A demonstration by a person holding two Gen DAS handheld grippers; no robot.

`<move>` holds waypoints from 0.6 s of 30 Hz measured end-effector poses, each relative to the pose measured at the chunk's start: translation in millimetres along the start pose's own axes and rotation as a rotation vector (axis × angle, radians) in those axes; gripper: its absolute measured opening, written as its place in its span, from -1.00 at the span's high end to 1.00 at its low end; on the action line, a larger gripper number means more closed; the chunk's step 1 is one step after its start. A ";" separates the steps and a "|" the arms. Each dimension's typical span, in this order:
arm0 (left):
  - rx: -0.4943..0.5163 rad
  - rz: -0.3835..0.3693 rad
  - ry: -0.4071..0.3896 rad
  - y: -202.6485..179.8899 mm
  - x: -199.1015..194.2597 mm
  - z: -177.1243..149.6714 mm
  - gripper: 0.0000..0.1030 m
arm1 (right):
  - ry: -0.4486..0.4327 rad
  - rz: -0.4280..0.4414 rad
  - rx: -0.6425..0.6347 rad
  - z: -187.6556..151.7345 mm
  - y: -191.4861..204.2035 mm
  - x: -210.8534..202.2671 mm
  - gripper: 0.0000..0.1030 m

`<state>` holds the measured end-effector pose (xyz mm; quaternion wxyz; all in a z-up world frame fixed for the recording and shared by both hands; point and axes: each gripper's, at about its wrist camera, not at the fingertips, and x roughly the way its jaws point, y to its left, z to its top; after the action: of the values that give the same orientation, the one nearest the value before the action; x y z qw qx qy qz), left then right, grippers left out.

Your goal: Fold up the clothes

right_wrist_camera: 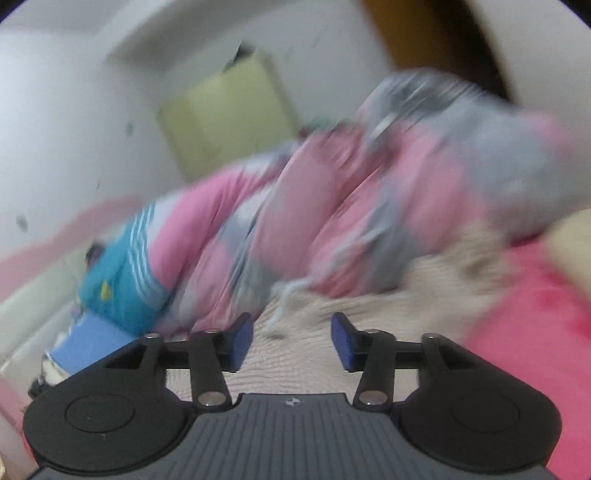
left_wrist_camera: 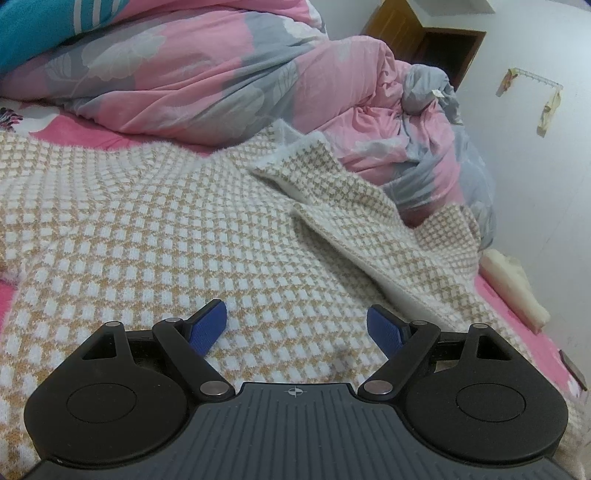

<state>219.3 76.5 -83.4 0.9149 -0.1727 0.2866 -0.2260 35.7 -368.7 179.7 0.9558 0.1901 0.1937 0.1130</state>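
1. A tan-and-white checked knit sweater [left_wrist_camera: 155,236] lies spread on the bed, one sleeve [left_wrist_camera: 354,206] folded across its body; its near edge is cut off behind the tool housing.
2. The left tool [left_wrist_camera: 296,326] hovers over the sweater, blue pads wide apart, nothing between them.
3. The right tool [right_wrist_camera: 291,339] stands parted and empty above the knit; that view is heavily blurred.
4. Behind lies a pink-and-grey floral quilt [left_wrist_camera: 207,85], heaped up, partly hiding a teal striped garment [left_wrist_camera: 40,22].
5. A wooden cabinet [left_wrist_camera: 428,37] is cropped at the top edge.
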 end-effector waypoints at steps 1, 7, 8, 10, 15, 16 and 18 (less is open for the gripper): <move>-0.008 -0.005 -0.006 1.3 -1.0 0.1 -0.63 | -0.041 -0.032 0.005 -6.5 -2.8 -40.7 -0.08; -0.039 0.022 -0.063 -2.5 -16.9 4.6 -0.64 | -0.140 -0.217 0.018 -77.5 -23.9 -174.8 -0.09; -0.037 0.028 -0.062 -7.8 -21.5 5.7 -0.64 | -0.115 -0.233 0.004 -93.0 -27.1 -170.2 -0.09; -0.034 0.029 -0.047 -21.0 -30.9 6.8 -0.64 | -0.056 -0.271 -0.045 -124.8 -31.7 -155.6 -0.09; -0.046 -0.015 0.069 -71.1 -59.2 -14.1 -0.64 | 0.086 -0.352 -0.533 -193.1 5.6 -60.6 -0.08; -0.054 -0.027 0.088 -79.7 -65.2 -21.6 -0.64 | 0.099 -0.360 -0.657 -206.0 16.7 -42.4 -0.08; -0.071 -0.045 0.111 -93.4 -78.0 -39.1 -0.64 | 0.102 -0.383 -0.890 -232.0 33.2 -9.4 -0.08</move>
<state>109.1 30.9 -37.3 0.8857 -0.1986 0.3406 -0.2453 -73.4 -267.3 -1.6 0.9373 -0.2819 0.2045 0.0159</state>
